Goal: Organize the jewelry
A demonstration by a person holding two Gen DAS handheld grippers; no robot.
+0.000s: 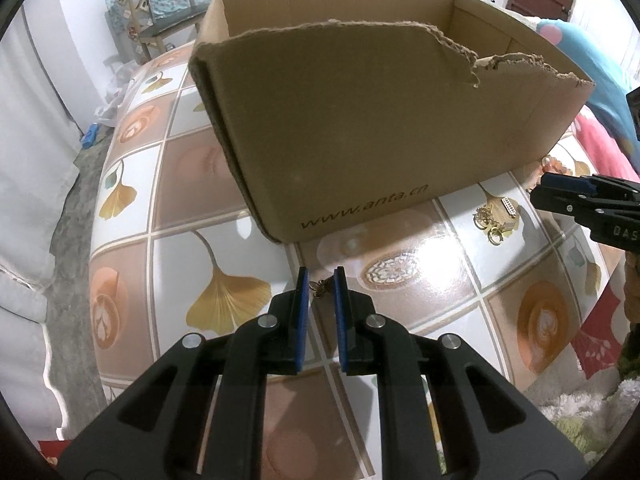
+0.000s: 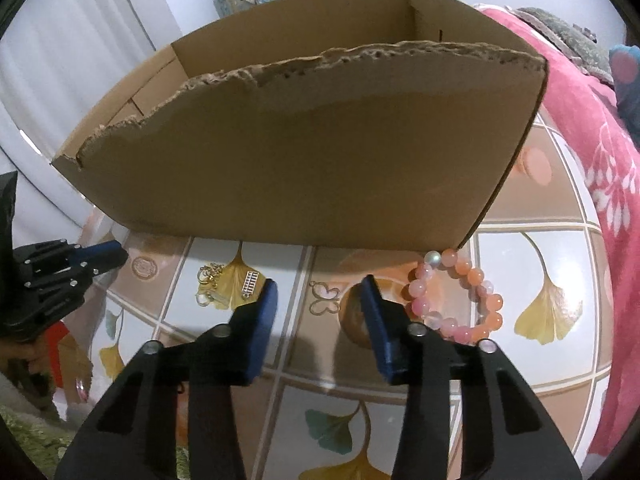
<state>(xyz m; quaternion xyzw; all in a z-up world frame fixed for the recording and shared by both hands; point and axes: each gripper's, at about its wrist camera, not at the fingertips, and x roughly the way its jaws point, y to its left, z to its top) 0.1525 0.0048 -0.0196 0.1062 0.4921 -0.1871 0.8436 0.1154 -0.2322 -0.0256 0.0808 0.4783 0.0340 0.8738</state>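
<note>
My left gripper [image 1: 321, 280] is shut on a small bronze butterfly charm [image 1: 321, 289], held just above the table in front of the torn cardboard box [image 1: 360, 128]. My right gripper [image 2: 319, 298] is open over a gold butterfly-shaped ring [image 2: 323, 299] lying on the table. A pink and orange bead bracelet [image 2: 460, 296] lies right of it, by the box corner. A pile of gold jewelry with a small abacus charm [image 2: 230, 286] lies to its left; it also shows in the left wrist view [image 1: 498, 214]. The right gripper shows at the right edge of the left wrist view [image 1: 560, 192].
The box [image 2: 312, 160] stands open-topped with a ragged front wall, on a table [image 1: 224, 240] covered in a ginkgo-leaf tile pattern. A pink blanket [image 2: 592, 140] lies to the right, a chair [image 1: 160, 8] stands behind. The table's left edge drops to a grey floor.
</note>
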